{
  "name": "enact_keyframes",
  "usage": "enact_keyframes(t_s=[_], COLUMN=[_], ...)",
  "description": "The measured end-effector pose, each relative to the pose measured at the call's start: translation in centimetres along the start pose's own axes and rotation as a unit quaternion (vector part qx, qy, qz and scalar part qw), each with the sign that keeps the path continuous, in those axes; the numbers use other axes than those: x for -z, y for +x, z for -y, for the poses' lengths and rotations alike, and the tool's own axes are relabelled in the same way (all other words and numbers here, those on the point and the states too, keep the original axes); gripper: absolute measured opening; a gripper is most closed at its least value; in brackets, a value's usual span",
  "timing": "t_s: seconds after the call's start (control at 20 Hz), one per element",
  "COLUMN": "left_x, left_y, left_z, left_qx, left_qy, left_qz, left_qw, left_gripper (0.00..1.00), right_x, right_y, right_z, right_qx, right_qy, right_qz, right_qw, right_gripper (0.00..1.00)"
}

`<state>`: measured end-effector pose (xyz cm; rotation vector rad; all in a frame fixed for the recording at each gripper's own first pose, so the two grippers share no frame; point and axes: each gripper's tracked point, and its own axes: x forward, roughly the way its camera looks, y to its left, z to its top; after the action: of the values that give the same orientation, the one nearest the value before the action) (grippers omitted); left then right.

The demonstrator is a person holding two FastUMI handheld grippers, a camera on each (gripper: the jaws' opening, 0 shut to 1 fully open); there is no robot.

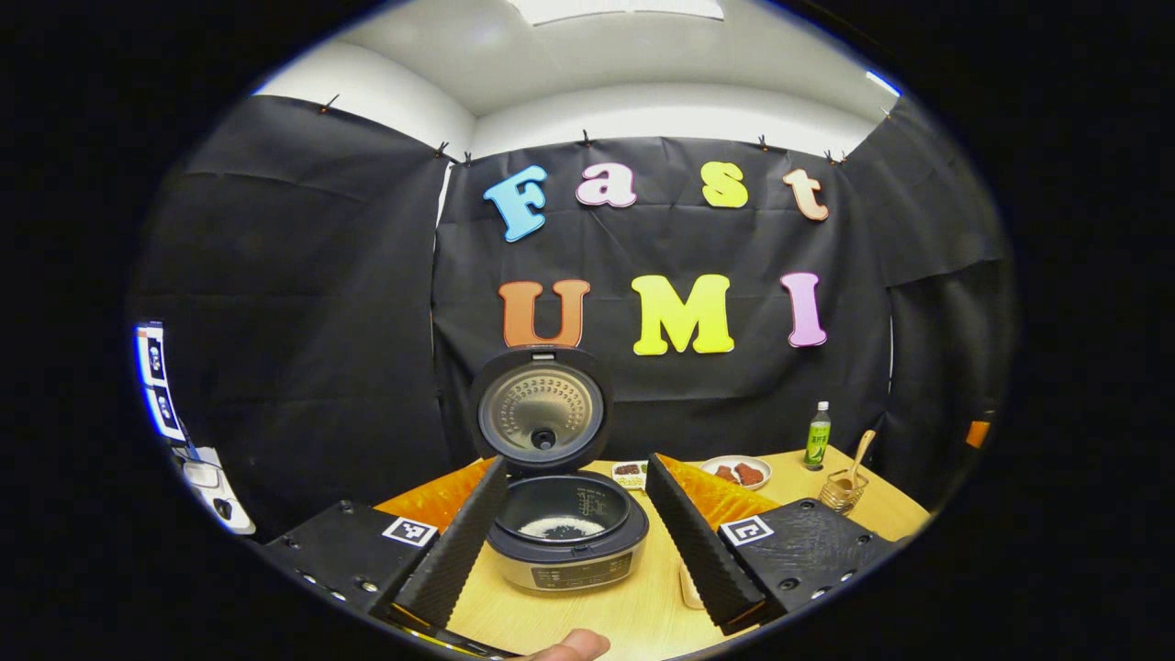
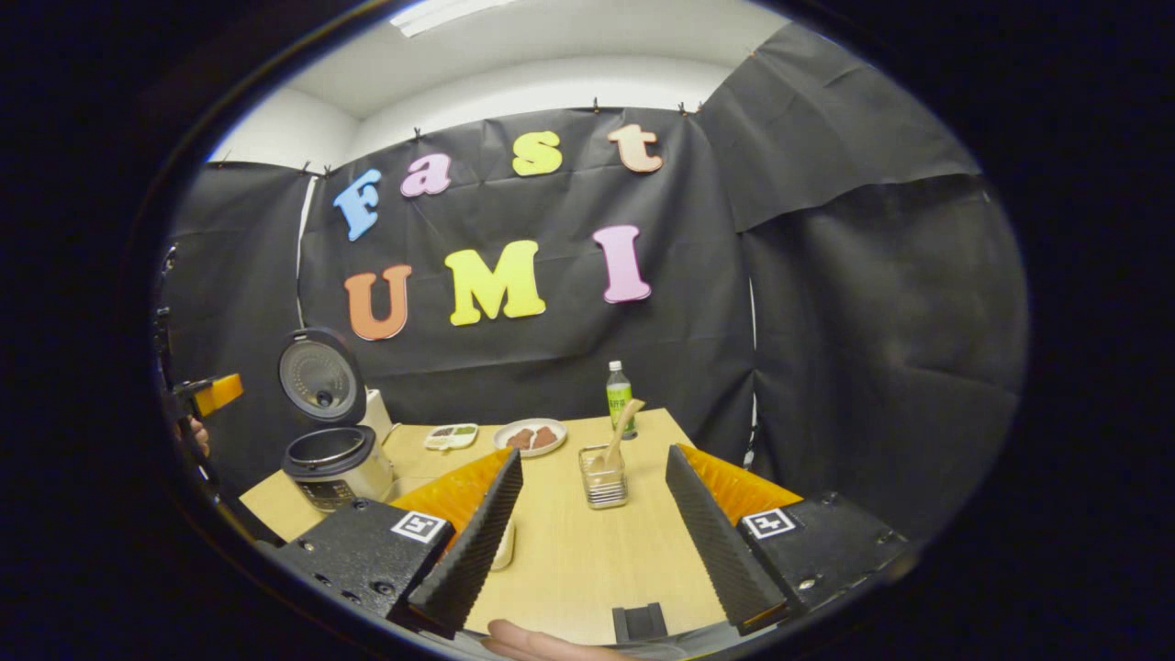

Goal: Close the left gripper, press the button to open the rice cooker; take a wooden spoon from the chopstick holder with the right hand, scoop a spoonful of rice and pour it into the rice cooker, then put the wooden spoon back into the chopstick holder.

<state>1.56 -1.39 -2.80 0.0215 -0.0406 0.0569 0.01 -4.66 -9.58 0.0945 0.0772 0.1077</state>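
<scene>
The rice cooker (image 1: 565, 528) stood on the wooden table (image 1: 633, 615) with its lid (image 1: 542, 408) swung fully up and back, the lid's inner face turned toward the left gripper (image 1: 574, 528). The inner pot lay open, with a patch of rice and dark grains at its bottom. The left gripper's fingers (image 1: 454, 542) were spread wide, one on each side of the cooker and apart from it.

In the right gripper view the right gripper (image 2: 592, 514) was likewise spread, holding nothing, and aimed along the table at the chopstick holder (image 2: 604, 477). The wooden spoon (image 2: 622, 428) stood in that holder, its long axis near upright and leaning to the right in this view, the upper end rising past the holder's rim.

Just behind the holder stood a green-labelled bottle (image 2: 620, 397). A plate of reddish-brown food (image 2: 531, 437) and a small divided dish (image 2: 451, 436) sat between the holder and the cooker (image 2: 332, 466), toward the far edge. A pale cup (image 2: 503, 546) lay partly hidden behind the right gripper's left finger. Nothing stood between the right gripper and the holder. The other gripper (image 2: 207, 395) showed at the far left edge.
</scene>
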Motion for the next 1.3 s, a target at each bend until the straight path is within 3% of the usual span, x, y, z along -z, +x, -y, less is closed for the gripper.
enact_keyframes(t_s=[0.45, 0.7, 0.9, 0.95, 1.0, 1.05, 1.3], left_x=[3.1, 5.2, 5.8, 6.1, 6.4, 6.9, 8.7], left_y=[-3.8, -5.7, -5.7, -5.6, -5.6, -5.3, -3.8], left_z=[0.1, 1.1, 0.8, 0.9, 1.1, 1.4, 1.1], left_qx=[0.005, 0.016, 0.013, 0.014, 0.017, 0.021, 0.013], left_qy=[-0.008, -0.031, -0.032, -0.03, -0.028, -0.027, 0.004], left_qz=[-0.014, 0.0, 0.01, 0.01, 0.01, 0.009, 0.012], left_qw=[1.0, 0.999, 0.999, 0.999, 0.999, 0.999, 1.0], left_gripper=[0.96, 0.96, 0.96, 0.96, 0.95, 0.95, 0.95], right_x=[2.1, 3.1, 5.2, 5.5, 6.1, 6.4, 8.2], right_y=[8.5, 15.2, 20.9, 22.2, 23.4, 24.6, 30.2], right_z=[1.3, 2.5, 3.6, 3.6, 3.5, 4.2, 4.8], right_qx=[-0.004, -0.016, -0.012, -0.015, -0.016, -0.003, 0.001], right_qy=[0.022, -0.007, -0.016, -0.016, -0.023, -0.034, -0.025], right_qz=[-0.006, 0.027, 0.008, 0.005, 0.002, 0.002, -0.02], right_qw=[1.0, 0.999, 1.0, 1.0, 1.0, 0.999, 0.999], right_gripper=[1.0, 0.97, 1.0, 0.96, 1.0, 0.96, 0.99])
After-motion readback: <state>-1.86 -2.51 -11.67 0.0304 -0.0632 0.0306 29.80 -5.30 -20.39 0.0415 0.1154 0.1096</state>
